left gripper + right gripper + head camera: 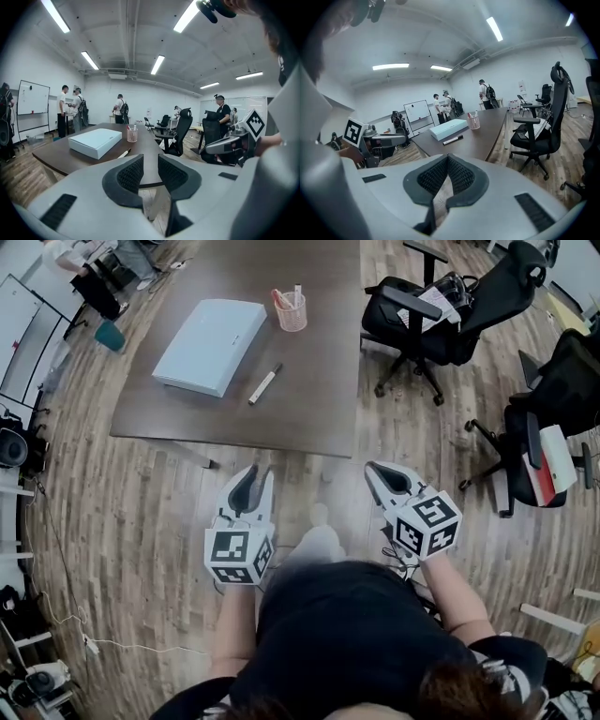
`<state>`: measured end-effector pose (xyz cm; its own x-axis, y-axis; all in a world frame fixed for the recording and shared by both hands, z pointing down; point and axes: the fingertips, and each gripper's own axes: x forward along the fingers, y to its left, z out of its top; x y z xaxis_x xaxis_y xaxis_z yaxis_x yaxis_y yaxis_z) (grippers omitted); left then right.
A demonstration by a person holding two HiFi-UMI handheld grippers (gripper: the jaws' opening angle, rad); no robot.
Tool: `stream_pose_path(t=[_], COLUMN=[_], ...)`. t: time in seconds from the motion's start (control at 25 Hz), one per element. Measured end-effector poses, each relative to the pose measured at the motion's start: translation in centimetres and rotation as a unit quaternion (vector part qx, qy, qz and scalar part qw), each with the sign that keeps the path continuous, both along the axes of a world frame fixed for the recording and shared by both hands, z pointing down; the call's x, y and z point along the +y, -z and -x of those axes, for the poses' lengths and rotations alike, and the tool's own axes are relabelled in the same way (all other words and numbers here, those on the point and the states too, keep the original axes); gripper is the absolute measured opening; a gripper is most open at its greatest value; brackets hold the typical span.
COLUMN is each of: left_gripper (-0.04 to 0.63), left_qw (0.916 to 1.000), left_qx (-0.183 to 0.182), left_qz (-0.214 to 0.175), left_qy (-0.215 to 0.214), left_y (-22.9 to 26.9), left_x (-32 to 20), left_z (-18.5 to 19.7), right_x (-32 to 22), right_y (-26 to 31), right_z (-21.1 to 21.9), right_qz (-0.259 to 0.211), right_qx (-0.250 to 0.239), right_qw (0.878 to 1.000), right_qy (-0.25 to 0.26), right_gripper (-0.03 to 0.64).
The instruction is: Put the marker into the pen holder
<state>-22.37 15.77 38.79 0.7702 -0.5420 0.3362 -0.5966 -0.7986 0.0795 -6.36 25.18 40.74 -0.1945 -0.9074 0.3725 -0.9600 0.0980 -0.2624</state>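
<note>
Lying on the table [323, 395], the marker [264, 384] sat just beside the white box [211, 343] and apart from the pen holder [291, 311]. The left gripper [261, 476] hung short of the table edge, jaws parted with nothing between them. The right gripper [375, 472] hung alongside, its jaw tips touching, empty.

Left gripper [262, 473] and right gripper [373, 469] are grey; top [356, 624] seemingly black.

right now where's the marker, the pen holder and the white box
marker [265, 384], head view, middle of its barrel
pen holder [292, 320], head view, its side wall
white box [211, 343], head view, centre of its lid
</note>
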Motion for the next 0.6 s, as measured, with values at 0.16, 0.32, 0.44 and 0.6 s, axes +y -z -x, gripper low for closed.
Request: stream_pose_path(t=[0.16, 0.32, 0.44, 0.6], left_gripper=[0.127, 0.14, 0.148, 0.172], left_qw=[0.9999, 0.9998, 0.9994, 0.998], left_qx=[-0.009, -0.013, -0.025, -0.044], left_qz=[0.004, 0.013, 0.02, 0.038], left_qy=[-0.008, -0.011, -0.016, -0.024], left_y=[-0.8, -1.8, -2.7, -4.7], left_x=[-3.2, -6.5, -9.1, -12.3], left_z=[-1.4, -2.4, -3.0, -3.6], right_x=[-3.4, -6.8, -9.3, -12.0], right_y=[-0.4, -0.7, -0.9, -1.4], right_z=[-0.8, -1.5, -1.6, -1.8], right_qz=[0.012, 0.023, 0.03, 0.048], right_qx=[0.004, 0.005, 0.006, 0.008], right_qw=[1.0, 1.0, 0.999, 0.998], right_qy=[0.008, 0.015, 0.024, 0.031], right_gripper=[0.018, 0.018, 0.018, 0.018])
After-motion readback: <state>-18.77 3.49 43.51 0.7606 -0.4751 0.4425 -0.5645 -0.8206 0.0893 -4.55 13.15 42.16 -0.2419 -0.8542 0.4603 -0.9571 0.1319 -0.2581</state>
